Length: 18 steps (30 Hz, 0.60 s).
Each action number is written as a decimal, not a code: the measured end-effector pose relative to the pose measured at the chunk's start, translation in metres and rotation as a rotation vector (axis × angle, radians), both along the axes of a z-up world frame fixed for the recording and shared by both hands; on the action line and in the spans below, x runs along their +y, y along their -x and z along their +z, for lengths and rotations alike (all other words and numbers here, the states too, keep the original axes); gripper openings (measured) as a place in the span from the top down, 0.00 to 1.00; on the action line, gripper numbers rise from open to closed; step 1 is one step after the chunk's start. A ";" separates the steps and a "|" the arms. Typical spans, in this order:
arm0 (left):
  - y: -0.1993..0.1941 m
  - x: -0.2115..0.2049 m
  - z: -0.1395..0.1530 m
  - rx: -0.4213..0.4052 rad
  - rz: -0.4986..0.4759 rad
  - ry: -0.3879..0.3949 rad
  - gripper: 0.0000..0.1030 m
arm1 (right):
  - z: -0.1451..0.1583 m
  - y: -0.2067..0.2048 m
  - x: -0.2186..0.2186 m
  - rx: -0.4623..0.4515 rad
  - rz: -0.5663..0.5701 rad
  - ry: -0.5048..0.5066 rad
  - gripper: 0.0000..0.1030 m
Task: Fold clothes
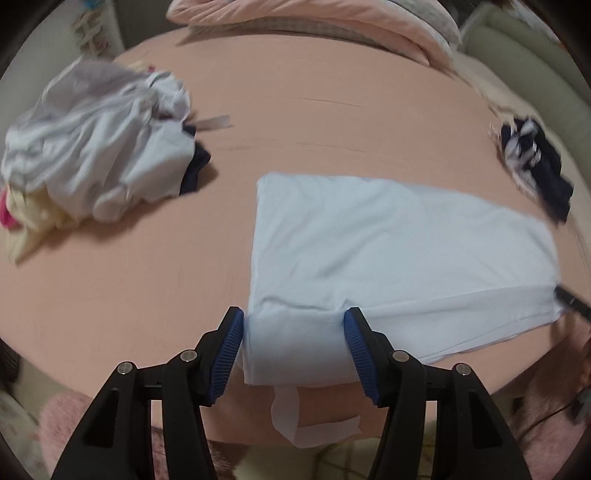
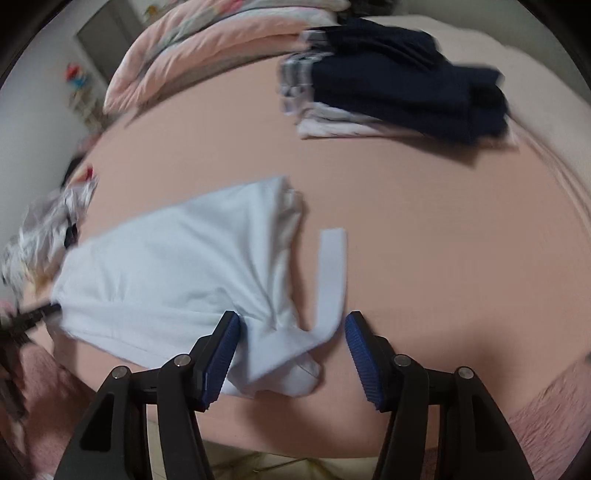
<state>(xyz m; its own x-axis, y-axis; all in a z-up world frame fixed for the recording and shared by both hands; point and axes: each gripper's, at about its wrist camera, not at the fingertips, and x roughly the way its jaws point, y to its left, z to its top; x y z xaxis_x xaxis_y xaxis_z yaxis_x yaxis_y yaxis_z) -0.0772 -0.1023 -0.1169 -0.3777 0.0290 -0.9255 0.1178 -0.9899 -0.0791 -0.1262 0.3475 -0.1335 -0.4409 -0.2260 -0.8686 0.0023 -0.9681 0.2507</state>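
Note:
A light blue garment (image 1: pixel 388 240) lies folded flat on the pink bed sheet (image 1: pixel 314 122). My left gripper (image 1: pixel 293 332) points down over its near left corner; the cloth fills the gap between the spread blue pads (image 1: pixel 232 343) and rests on the bed. In the right wrist view the same garment (image 2: pixel 177 266) reaches to my right gripper (image 2: pixel 291 332), which is open. Its left pad (image 2: pixel 225 343) touches the bunched corner, and the right pad stands apart from the cloth. A pale strap (image 2: pixel 332 273) trails from that corner.
A loose pile of white, yellow and pink clothes (image 1: pixel 96 147) sits at the far left. A stack of folded navy and striped clothes (image 2: pixel 399 85) is at the far right. Pink bedding (image 1: pixel 314 22) lines the head of the bed. The bed's near edge is just below both grippers.

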 end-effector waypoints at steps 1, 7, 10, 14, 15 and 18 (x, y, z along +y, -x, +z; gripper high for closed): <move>-0.002 -0.004 -0.001 -0.004 0.016 -0.010 0.44 | 0.000 -0.001 0.005 -0.002 -0.014 0.003 0.45; -0.010 -0.028 0.008 0.038 0.089 -0.103 0.45 | 0.005 -0.001 0.013 -0.023 -0.019 0.173 0.42; -0.009 -0.033 0.005 0.069 0.096 -0.150 0.44 | -0.014 0.007 0.016 -0.100 -0.021 0.412 0.44; -0.010 -0.034 -0.010 0.077 0.086 -0.208 0.44 | -0.019 0.012 0.022 -0.097 -0.120 0.409 0.48; -0.011 -0.033 -0.012 0.078 0.077 -0.232 0.44 | -0.017 0.012 0.022 -0.080 -0.142 0.406 0.47; -0.008 -0.039 -0.015 0.078 0.091 -0.292 0.44 | -0.020 0.020 0.008 -0.073 -0.139 0.356 0.47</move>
